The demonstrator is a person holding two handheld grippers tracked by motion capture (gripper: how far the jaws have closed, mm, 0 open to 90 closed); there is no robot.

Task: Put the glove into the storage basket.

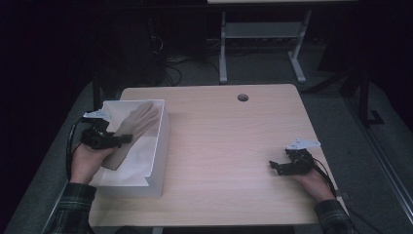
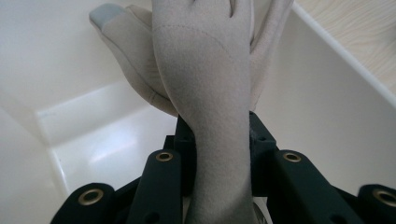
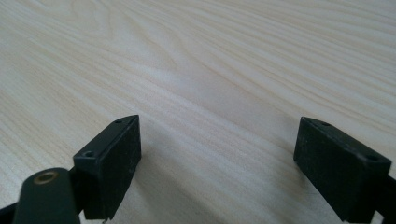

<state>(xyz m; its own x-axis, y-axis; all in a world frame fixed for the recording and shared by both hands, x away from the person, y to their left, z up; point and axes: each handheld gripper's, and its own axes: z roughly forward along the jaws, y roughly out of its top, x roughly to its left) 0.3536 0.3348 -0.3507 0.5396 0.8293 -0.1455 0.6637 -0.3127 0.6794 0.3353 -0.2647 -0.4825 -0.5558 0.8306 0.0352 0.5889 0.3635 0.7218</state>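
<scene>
Glove held over white box

A beige glove (image 2: 205, 79) is pinched at the wrist by the jaws of the left gripper (image 1: 125, 139) and is held inside the white box (image 1: 163, 146) at the worktop's (image 1: 229, 146) left side, fingers pointing to the far wall. The right gripper (image 3: 217, 154) is rested low on bare wood, jaws spread, nothing between them

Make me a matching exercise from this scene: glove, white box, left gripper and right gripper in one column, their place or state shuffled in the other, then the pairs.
1. glove
2. white box
3. left gripper
4. right gripper

A. jaws wide apart over bare wood
B. stands at the table's left edge
C. beige, hanging into the box
D. clamped on fabric

Pairs: 1-C, 2-B, 3-D, 4-A
</scene>
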